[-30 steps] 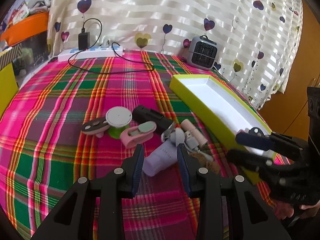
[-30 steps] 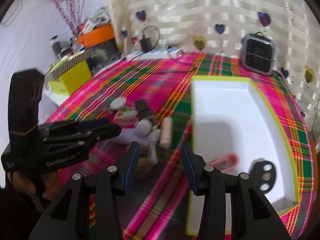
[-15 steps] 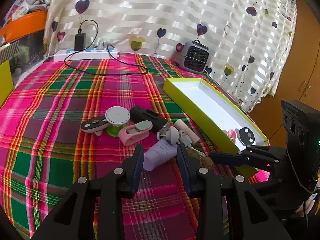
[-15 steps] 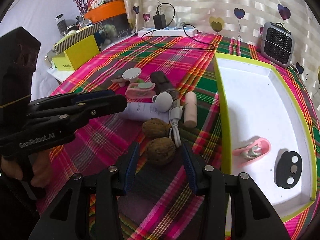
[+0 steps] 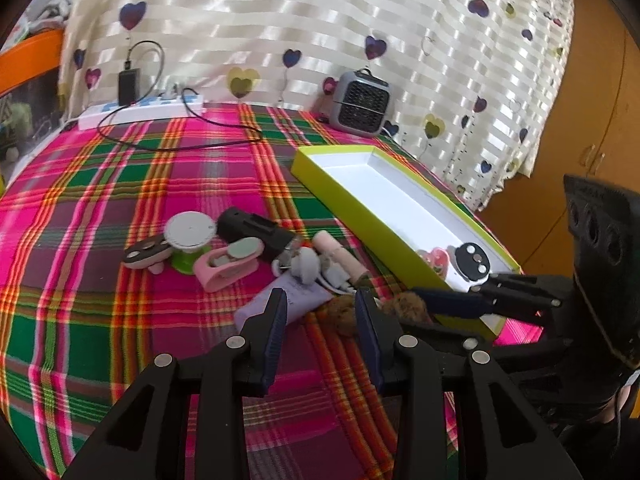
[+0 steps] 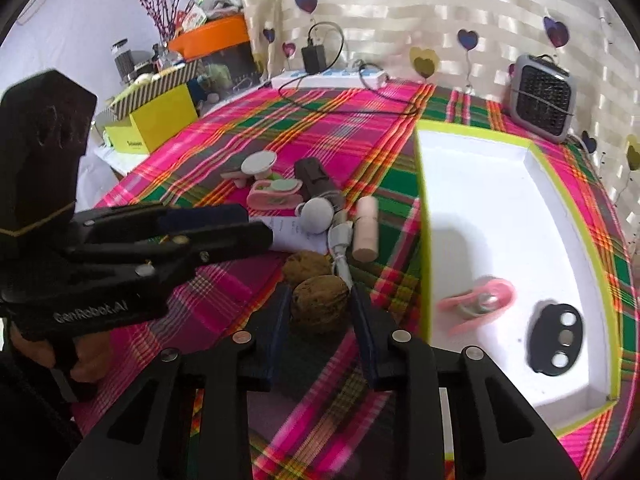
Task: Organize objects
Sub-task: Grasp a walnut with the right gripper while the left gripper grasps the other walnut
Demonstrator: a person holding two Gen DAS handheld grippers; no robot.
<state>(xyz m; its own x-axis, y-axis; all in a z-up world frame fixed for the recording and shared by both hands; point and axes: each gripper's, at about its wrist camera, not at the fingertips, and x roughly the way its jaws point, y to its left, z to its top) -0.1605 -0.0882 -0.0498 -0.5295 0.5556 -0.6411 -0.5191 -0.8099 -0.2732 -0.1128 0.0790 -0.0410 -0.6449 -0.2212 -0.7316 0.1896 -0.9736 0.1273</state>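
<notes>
A pile of small objects lies on the plaid cloth: two walnuts (image 6: 319,305), a lilac tube (image 5: 286,303), a white ball with cable (image 6: 317,215), a pink cylinder (image 6: 366,234), a black case (image 5: 256,233), a pink clip (image 5: 228,264) and a white disc on a green base (image 5: 191,231). My right gripper (image 6: 319,312) is open with its fingers on either side of the nearer walnut. My left gripper (image 5: 321,322) is open just above the lilac tube. The yellow-green tray (image 6: 422,240) holds a pink clip (image 6: 480,300) and a black oval piece (image 6: 558,338).
A grey mini heater (image 5: 360,104) stands at the back by the curtain. A white power strip (image 5: 140,110) with a charger and black cable lies at the back left. A yellow box (image 6: 160,122) and cluttered shelf stand beyond the table's left edge.
My right gripper has moved forward and down until its fingers straddle the nearer walnut. My left gripper has shifted a little right over the tube.
</notes>
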